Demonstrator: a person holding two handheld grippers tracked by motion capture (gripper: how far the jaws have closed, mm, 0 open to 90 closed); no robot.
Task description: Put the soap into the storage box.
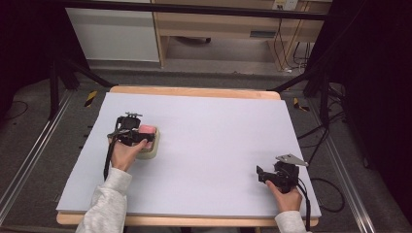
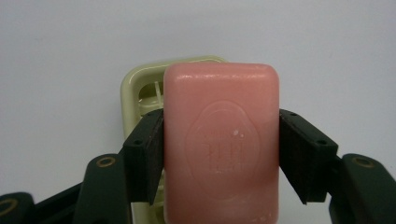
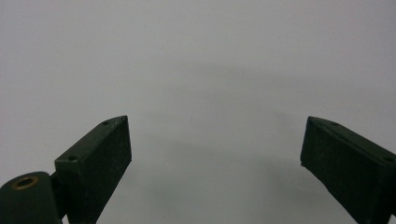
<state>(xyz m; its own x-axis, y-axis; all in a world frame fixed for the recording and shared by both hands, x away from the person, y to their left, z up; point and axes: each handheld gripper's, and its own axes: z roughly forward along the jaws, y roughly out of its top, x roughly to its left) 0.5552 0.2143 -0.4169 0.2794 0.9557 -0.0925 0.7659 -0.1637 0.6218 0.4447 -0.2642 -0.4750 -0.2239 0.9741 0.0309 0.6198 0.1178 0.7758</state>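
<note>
Left hand-held gripper (image 2: 222,154) clamps the pink soap bar (image 2: 222,144) across its long sides, jaws square on, so it can't twist. Soap sits over the cream soap dish (image 2: 135,88) directly beneath; resting or just lifted, can't tell. Left forearm reaches forward. Right hand-held gripper (image 3: 215,154) idle, jaws wide apart, low over bare worktop (image 1: 218,131).

A pale sheet (image 1: 218,126) covers the wooden desk (image 1: 194,91) under the left claw (image 1: 145,135) and right claw (image 1: 261,174). Far beyond them stand a wooden cabinet (image 1: 218,24) and cables (image 1: 281,48).
</note>
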